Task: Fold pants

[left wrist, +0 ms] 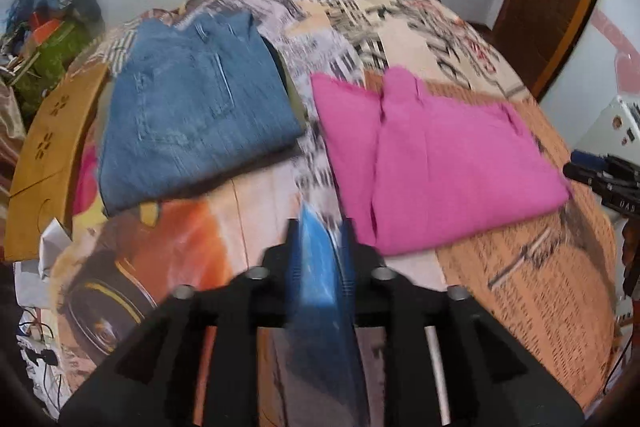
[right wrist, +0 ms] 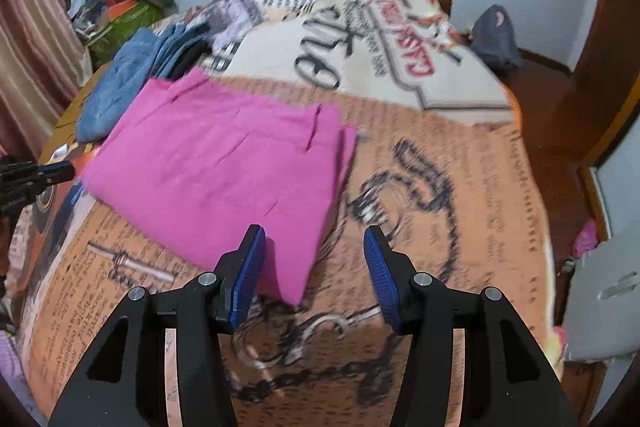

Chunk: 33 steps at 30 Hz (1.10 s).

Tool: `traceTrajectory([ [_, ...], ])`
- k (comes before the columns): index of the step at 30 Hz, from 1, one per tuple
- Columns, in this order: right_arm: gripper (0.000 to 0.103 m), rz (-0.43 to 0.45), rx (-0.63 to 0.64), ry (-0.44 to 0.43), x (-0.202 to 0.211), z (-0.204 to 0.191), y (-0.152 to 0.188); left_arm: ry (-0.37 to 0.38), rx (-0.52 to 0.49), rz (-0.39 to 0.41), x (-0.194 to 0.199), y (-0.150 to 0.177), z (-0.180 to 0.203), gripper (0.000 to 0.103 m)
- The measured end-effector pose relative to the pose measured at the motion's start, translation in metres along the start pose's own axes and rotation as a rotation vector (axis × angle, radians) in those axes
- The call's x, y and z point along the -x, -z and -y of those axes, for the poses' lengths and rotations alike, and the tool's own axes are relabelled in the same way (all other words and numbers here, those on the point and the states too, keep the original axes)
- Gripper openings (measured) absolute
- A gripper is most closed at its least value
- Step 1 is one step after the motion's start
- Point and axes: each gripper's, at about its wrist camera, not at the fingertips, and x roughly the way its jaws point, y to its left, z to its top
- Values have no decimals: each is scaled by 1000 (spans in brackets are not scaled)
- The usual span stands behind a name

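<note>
Folded pink pants point(right wrist: 224, 163) lie flat on the printed bedspread point(right wrist: 460, 195), their near corner just ahead of the right gripper point(right wrist: 316, 267), whose jaws stand spread and empty. The left gripper point(left wrist: 320, 259), pads pressed together on nothing, hovers just short of the pants' left edge. Backing both straight off, without snagging that corner, would likely keep the fold neat. Folded jeans point(left wrist: 192, 115) sit farther ahead, left.

Bare patterned bedspread point(right wrist: 440, 187) was left free to the right of the folded pink pants point(right wrist: 224, 163), a narrow strip was left between these and the folded blue denim jeans point(left wrist: 192, 115), the left edge was hemmed by a yellow cardboard panel point(left wrist: 44, 155).
</note>
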Motion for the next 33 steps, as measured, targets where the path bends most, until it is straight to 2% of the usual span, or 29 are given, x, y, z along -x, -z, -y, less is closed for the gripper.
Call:
traceTrajectory([
  [2,48,19,5,13,2,3,-7,7,6,36,4,-12,0,47],
  [5,49,33,-2,14,-2,8,-17,45,-5,48,0,-26,6,56],
  [10,50,13,-31,-13,-22,14,-27,80,-28,-1,-32,-39,19,58],
  [15,50,-48,-50,-53,-51,18,-30,105,-3,-66,-67,-41,18,58],
  [21,51,-77,-43,-82,-73,21,-32,141,-11,-81,-81,-47,22,58],
  [25,51,-91,-68,-114,-86,26,-36,159,-23,-97,-92,-48,27,42],
  [30,51,-105,-83,-153,-94,31,-39,189,0,-94,-97,-50,26,28],
  [32,46,-106,-76,-159,-95,31,-40,198,9,-95,-98,-52,26,20],
  [33,36,-106,-70,-170,-95,30,-41,200,6,-92,-97,-52,27,18],
])
